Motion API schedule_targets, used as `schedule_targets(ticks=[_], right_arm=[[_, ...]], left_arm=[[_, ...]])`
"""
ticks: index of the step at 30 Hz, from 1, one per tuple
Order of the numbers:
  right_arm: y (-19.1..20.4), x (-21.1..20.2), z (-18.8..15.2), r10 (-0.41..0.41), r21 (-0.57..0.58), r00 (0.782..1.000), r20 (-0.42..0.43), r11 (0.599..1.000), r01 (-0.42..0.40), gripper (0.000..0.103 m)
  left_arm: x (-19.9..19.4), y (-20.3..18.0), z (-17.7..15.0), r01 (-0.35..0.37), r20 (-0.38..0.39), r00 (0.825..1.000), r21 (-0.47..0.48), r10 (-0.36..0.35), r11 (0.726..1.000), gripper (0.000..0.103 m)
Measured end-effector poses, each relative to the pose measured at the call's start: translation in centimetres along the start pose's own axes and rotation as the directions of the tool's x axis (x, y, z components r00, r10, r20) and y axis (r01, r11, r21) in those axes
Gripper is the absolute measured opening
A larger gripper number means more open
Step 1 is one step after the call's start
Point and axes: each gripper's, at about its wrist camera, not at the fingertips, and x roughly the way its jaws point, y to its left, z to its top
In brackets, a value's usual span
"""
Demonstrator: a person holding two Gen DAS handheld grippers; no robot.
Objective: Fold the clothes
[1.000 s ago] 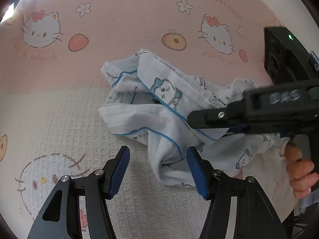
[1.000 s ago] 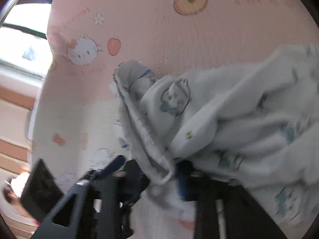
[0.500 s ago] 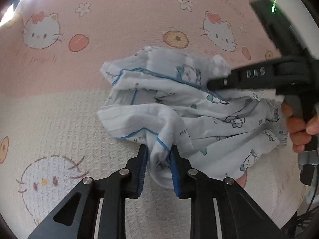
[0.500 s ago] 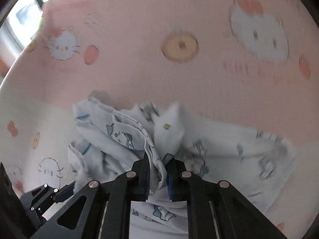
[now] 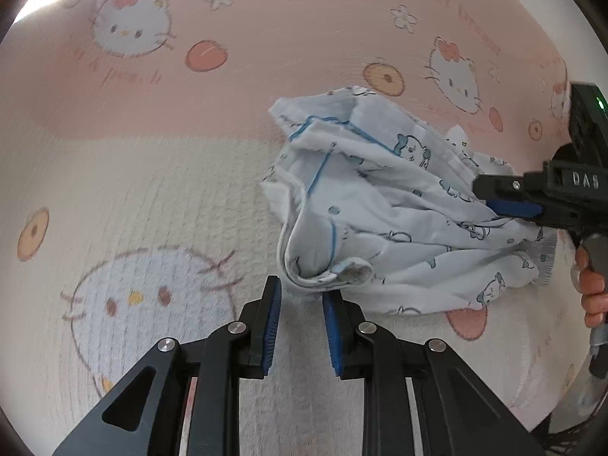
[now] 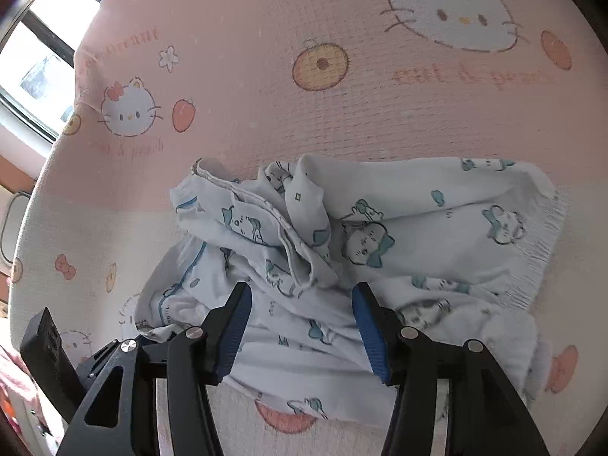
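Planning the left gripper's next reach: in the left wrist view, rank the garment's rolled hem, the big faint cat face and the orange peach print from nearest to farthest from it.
From the left gripper:
1. Garment's rolled hem, just beyond the fingertips, slightly right.
2. Big faint cat face, on the blanket's cream part, left.
3. Orange peach print, far up on the pink part.

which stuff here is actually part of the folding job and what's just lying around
Job:
- printed garment
- left gripper, jaws narrow, nothing between them
- right gripper, jaws have just been opening, garment between them but not pinched

Just there:
- cat-print bed cover under the garment
- window
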Motion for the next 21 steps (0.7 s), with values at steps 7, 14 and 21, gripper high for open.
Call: schedule_targets(ticks=[7, 14, 21], right_arm=[[2.6, -1.1, -3.6, 0.03, -0.161, 0.999, -0.013, 0.986, -0.032, 0.055], [5.4, -0.8, -7.2, -0.024, -0.385, 1.0, 0.018, 0.922, 0.029, 0.055], [6.4, -0.6, -8.9, -0.043, -0.475, 0.998, 0.055, 0.878, 0.064, 0.054]], left_arm=[[-1.0, 3.3, 0.1, 0.039, -0.072, 0.996, -0.168, -0.052, 0.985, 0.02], [-1.9, 3.4, 0.6, 0.083, -0.077, 0.992, -0.204, -0.101, 0.975, 0.055], [-2.4, 3.1, 0.5, 0.197, -0.065, 0.972, -0.285, -0.225, 0.938, 0.055]])
